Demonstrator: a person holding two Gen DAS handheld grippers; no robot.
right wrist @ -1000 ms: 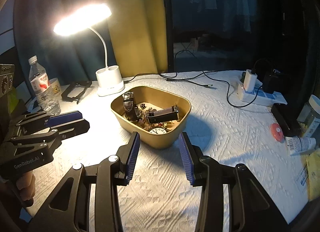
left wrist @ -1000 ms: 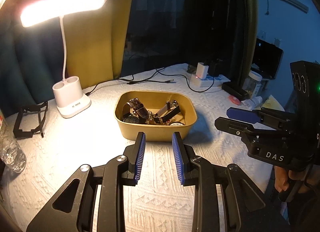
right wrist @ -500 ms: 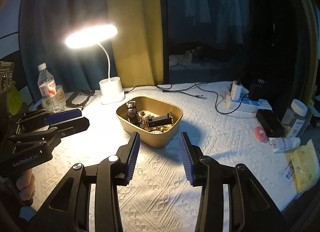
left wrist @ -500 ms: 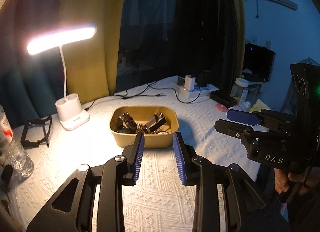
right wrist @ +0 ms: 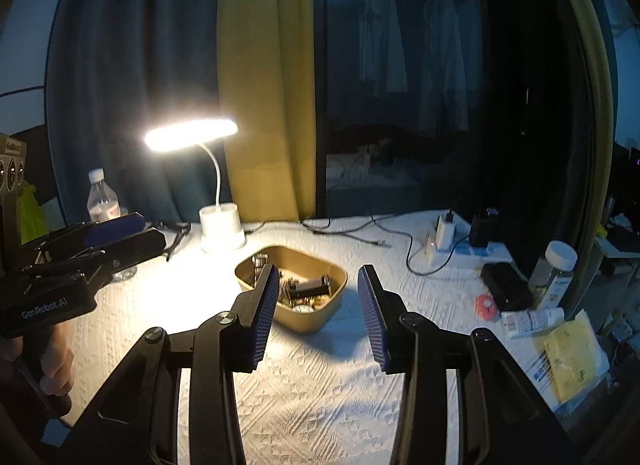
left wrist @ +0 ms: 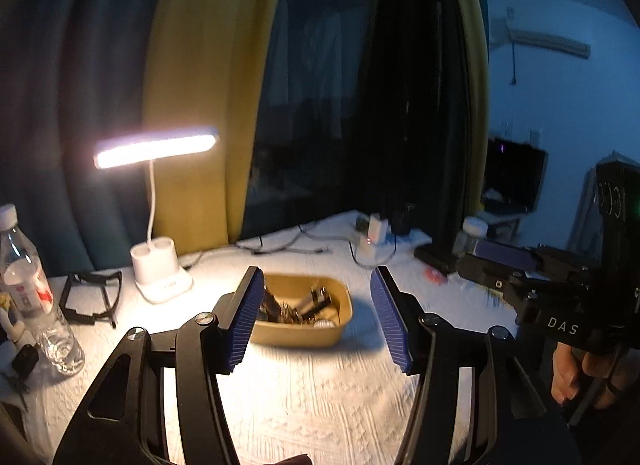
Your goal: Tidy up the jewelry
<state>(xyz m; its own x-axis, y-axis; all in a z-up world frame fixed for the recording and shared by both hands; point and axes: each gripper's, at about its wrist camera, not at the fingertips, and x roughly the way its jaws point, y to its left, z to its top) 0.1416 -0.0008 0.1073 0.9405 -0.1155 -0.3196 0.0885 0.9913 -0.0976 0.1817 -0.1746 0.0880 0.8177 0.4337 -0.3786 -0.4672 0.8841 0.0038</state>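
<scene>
The left gripper (left wrist: 318,319) is opening wide, with nothing between its blue pads. The right gripper (right wrist: 318,315) is open and empty too. Both hang above the white cloth, near the yellow tray (right wrist: 316,319), which is full of jewelry (right wrist: 306,289). A lit lamp (right wrist: 191,135) stands behind the tray.

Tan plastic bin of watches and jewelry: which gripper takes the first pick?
Probably left: the left gripper is empty with jaws opening, framing the tan plastic bin. The right gripper is narrower.
</scene>
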